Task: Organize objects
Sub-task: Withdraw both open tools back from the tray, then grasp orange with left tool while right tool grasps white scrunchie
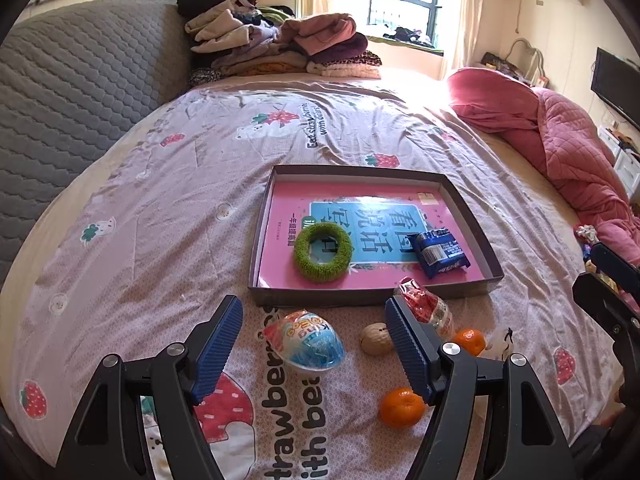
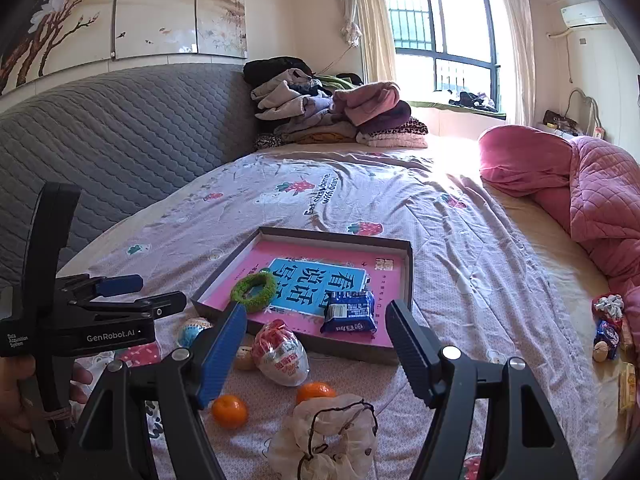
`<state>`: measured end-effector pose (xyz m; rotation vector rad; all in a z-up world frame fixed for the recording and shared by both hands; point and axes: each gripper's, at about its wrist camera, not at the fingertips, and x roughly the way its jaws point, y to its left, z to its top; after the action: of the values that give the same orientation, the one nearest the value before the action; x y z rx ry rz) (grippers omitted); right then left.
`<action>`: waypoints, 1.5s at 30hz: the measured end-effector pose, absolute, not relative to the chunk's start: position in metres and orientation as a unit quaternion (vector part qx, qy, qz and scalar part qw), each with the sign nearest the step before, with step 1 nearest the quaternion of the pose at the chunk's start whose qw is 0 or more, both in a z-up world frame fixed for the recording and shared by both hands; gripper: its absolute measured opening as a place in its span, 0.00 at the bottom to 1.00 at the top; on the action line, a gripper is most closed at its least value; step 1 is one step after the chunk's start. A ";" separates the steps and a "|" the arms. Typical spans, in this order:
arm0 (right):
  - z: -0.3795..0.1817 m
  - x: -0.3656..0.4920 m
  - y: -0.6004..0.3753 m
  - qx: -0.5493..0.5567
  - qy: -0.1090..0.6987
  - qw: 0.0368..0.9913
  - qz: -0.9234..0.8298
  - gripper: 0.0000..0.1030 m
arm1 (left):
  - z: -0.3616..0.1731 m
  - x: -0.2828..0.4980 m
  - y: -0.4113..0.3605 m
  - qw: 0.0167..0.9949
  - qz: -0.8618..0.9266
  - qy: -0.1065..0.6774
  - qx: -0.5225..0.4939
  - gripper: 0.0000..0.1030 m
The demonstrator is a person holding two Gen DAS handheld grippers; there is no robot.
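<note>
Here the shallow box lies on the bedsheet, holding a pink book, a green ring and a blue snack packet. Near its front edge sit a blue egg toy, what looks like a walnut, a red-wrapped egg, two oranges and a cream scrunchie. The left gripper and right gripper both hover spread wide, empty.

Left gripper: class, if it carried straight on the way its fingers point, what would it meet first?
Probably the blue egg-shaped packet, lying on the bedspread between the open fingers of the left gripper. Beyond it stands the near wall of the tray. Depth is uncertain.
</note>
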<state>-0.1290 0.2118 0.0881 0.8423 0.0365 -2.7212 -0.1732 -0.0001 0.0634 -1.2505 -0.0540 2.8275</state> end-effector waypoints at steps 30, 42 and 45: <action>0.038 -0.092 0.214 0.339 0.032 0.129 -0.932 0.70 | 0.012 -0.125 0.036 0.070 0.899 0.012 -0.432 0.73; 0.023 -0.090 0.216 0.364 0.037 0.123 -0.923 0.70 | -0.005 -0.119 0.048 0.087 0.890 0.023 -0.447 0.73; 0.021 -0.090 0.215 0.366 0.037 0.121 -0.922 0.70 | -0.008 -0.119 0.050 0.091 0.887 0.025 -0.451 0.73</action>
<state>-0.0898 0.2152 0.0211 1.0701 0.1084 -2.6927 -0.1189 0.0498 -0.0082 -1.3413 0.0746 2.6374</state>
